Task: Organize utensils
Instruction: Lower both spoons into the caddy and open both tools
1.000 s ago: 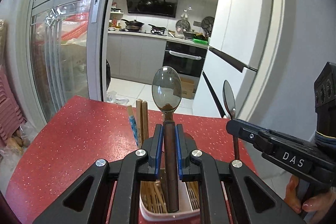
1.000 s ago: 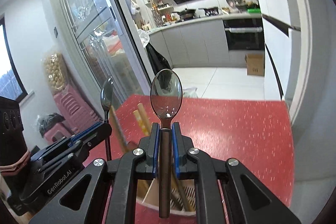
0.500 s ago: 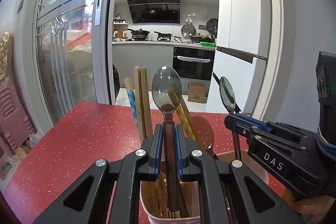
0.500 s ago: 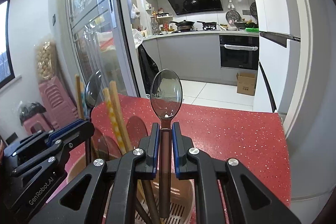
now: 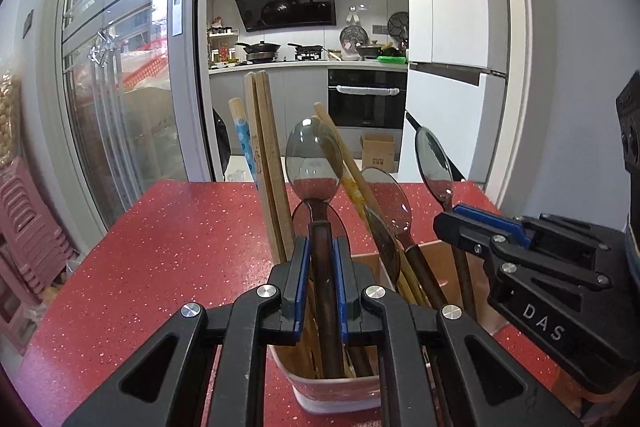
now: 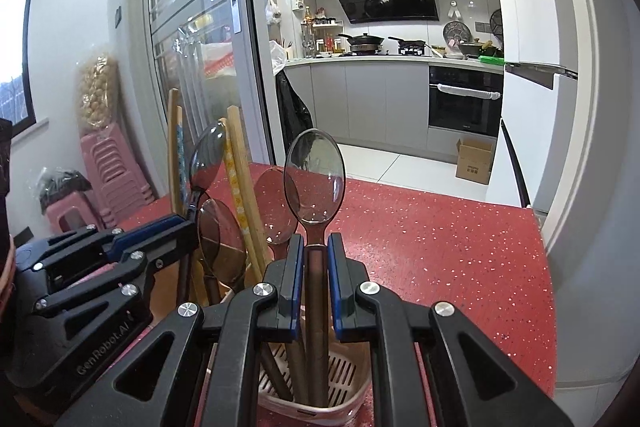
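Observation:
My left gripper [image 5: 320, 259] is shut on the brown handle of a clear-bowled spoon [image 5: 314, 157], held upright with its handle down inside a white and pink utensil holder [image 5: 340, 393]. My right gripper [image 6: 314, 255] is shut on a second clear spoon [image 6: 314, 179], its handle down in the same holder [image 6: 340, 399]. Each gripper shows in the other's view, the right one [image 5: 456, 227] and the left one [image 6: 188, 223]. Wooden chopsticks [image 5: 264, 163] and two more spoons [image 5: 390, 203] stand in the holder.
The holder stands on a red speckled table [image 5: 180, 247]. A glass sliding door [image 5: 120, 87] is at the left, a white fridge [image 5: 452, 67] at the right, a kitchen behind. Pink stools [image 6: 108, 171] stand by the wall.
Both grippers have lowered with their spoons, so the handles now reach deep into the holder. The chopsticks and other spoons now rise higher in both views.

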`<act>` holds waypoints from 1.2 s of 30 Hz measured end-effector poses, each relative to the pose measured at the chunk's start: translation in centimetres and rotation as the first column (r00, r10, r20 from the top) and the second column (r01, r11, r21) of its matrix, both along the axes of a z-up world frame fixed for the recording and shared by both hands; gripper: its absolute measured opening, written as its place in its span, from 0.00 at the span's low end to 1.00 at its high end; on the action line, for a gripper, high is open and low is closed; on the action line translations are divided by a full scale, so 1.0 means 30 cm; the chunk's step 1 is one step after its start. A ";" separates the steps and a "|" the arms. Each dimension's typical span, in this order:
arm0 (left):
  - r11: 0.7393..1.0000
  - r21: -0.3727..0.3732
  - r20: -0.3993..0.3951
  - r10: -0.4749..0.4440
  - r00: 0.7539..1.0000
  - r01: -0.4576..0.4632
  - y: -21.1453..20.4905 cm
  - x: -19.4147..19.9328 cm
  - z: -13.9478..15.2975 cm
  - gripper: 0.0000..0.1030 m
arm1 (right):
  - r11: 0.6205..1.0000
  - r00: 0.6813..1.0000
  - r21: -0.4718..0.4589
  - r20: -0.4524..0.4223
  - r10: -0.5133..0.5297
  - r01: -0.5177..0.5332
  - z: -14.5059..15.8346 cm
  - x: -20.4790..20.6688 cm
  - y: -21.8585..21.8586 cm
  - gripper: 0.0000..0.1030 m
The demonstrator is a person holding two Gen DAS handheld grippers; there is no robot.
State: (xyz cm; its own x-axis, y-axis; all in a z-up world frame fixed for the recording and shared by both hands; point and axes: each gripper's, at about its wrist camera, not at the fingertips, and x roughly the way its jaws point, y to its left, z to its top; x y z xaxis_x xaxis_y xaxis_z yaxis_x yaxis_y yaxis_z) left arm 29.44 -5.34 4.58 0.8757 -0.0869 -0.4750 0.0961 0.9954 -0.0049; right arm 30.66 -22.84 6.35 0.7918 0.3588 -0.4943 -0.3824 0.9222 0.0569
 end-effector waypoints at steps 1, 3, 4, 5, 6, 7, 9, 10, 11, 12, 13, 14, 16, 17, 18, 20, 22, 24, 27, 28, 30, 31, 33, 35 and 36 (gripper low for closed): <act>1.000 0.001 -0.002 -0.001 1.000 0.001 0.002 -0.002 0.001 0.39 | 1.000 1.000 -0.002 0.002 0.005 -0.005 0.003 -0.004 0.002 0.12; 1.000 0.000 -0.008 -0.003 1.000 0.003 0.002 -0.004 -0.002 0.39 | 1.000 1.000 -0.010 0.010 0.013 -0.013 0.005 -0.014 0.008 0.13; 1.000 -0.002 -0.010 0.000 1.000 0.000 0.006 -0.008 -0.001 0.39 | 1.000 1.000 -0.021 0.018 0.007 -0.007 0.007 -0.018 0.012 0.13; 1.000 -0.004 -0.007 0.003 1.000 -0.003 0.008 -0.013 0.000 0.39 | 1.000 1.000 -0.028 0.027 0.007 -0.006 0.008 -0.021 0.016 0.13; 1.000 -0.007 -0.007 0.006 1.000 -0.006 0.013 -0.016 0.001 0.39 | 0.999 0.999 -0.036 0.038 0.013 -0.011 0.011 -0.022 0.023 0.13; 1.000 -0.009 -0.010 0.007 1.000 -0.007 0.015 -0.015 0.002 0.39 | 0.999 0.999 -0.051 0.049 0.015 -0.013 0.017 -0.018 0.032 0.13; 1.000 -0.012 -0.016 0.008 1.000 -0.008 0.018 -0.013 0.000 0.39 | 0.997 0.997 -0.079 0.072 0.028 -0.022 0.023 -0.009 0.050 0.12; 1.000 -0.012 -0.017 0.009 1.000 -0.010 0.020 -0.014 0.001 0.39 | 0.995 0.996 -0.097 0.083 0.036 -0.028 0.024 -0.004 0.061 0.12; 1.000 -0.012 -0.016 0.010 1.000 -0.010 0.022 -0.014 0.005 0.39 | 0.994 0.995 -0.107 0.085 0.043 -0.034 0.020 -0.003 0.067 0.12; 1.000 -0.013 -0.016 0.008 1.000 -0.008 0.024 -0.016 0.007 0.39 | 0.993 0.995 -0.112 0.081 0.051 -0.041 0.016 0.000 0.070 0.12; 1.000 -0.012 -0.014 0.005 1.000 -0.005 0.026 -0.018 0.012 0.39 | 0.992 0.996 -0.115 0.072 0.059 -0.050 0.008 0.001 0.070 0.12; 1.000 -0.011 -0.013 0.005 1.000 -0.005 0.028 -0.020 0.014 0.39 | 0.992 0.996 -0.118 0.066 0.063 -0.055 0.003 -0.002 0.069 0.13; 1.000 -0.007 -0.014 0.006 1.000 -0.006 0.032 -0.021 0.018 0.39 | 0.990 0.996 -0.125 0.053 0.073 -0.066 -0.012 -0.014 0.065 0.13; 1.000 -0.008 -0.017 0.007 1.000 -0.007 0.035 -0.021 0.017 0.39 | 0.989 0.996 -0.128 0.047 0.078 -0.071 -0.017 -0.016 0.063 0.13; 1.000 -0.013 -0.022 0.009 1.000 -0.009 0.038 -0.020 0.017 0.39 | 0.988 0.996 -0.135 0.038 0.082 -0.076 -0.023 -0.018 0.063 0.13; 1.000 -0.028 -0.038 0.013 0.999 -0.014 0.046 -0.017 0.016 0.39 | 0.987 0.996 -0.136 0.010 0.092 -0.090 -0.032 -0.018 0.058 0.13; 0.999 -0.034 -0.049 0.019 0.999 -0.021 0.052 -0.019 0.015 0.39 | 0.988 0.996 -0.125 -0.017 0.088 -0.090 -0.038 -0.015 0.048 0.14; 0.999 -0.027 -0.051 0.022 0.998 -0.023 0.054 -0.023 0.017 0.39 | 0.991 0.996 -0.105 -0.039 0.081 -0.084 -0.036 -0.008 0.038 0.20; 1.000 -0.019 -0.051 0.023 0.998 -0.024 0.059 -0.031 0.023 0.39 | 0.996 0.995 -0.058 -0.068 0.068 -0.072 -0.027 -0.003 0.011 0.35; 1.000 -0.018 -0.050 0.024 0.998 -0.025 0.061 -0.035 0.027 0.39 | 0.997 0.996 -0.050 -0.069 0.062 -0.065 -0.023 -0.006 0.005 0.35; 0.999 -0.018 -0.051 0.025 0.998 -0.026 0.066 -0.041 0.028 0.39 | 0.998 0.996 -0.029 -0.075 0.051 -0.053 -0.006 -0.011 -0.007 0.35; 0.999 -0.018 -0.055 0.026 0.998 -0.027 0.068 -0.043 0.029 0.39 | 0.999 0.996 -0.019 -0.079 0.045 -0.046 0.002 -0.018 -0.013 0.35; 0.999 -0.016 -0.062 0.028 0.998 -0.029 0.066 -0.047 0.029 0.39 | 0.999 0.996 -0.005 -0.082 0.034 -0.035 0.014 -0.033 -0.023 0.39; 0.999 -0.014 -0.065 0.032 0.997 -0.033 0.070 -0.053 0.029 0.39 | 1.000 0.996 0.006 -0.088 0.016 -0.016 0.027 -0.052 -0.035 0.42; 0.999 -0.013 -0.069 0.032 0.997 -0.033 0.073 -0.056 0.030 0.39 | 1.000 0.996 0.017 -0.093 0.011 -0.009 0.033 -0.064 -0.039 0.44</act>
State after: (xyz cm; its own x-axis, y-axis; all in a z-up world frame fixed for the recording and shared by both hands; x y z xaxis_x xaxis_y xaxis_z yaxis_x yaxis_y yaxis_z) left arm 27.76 -3.16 5.47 0.8437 -0.0658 -0.5328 0.0625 0.9977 -0.0243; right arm 28.73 -24.02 7.35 0.7390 0.3751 -0.5596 -0.3841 0.9170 0.1075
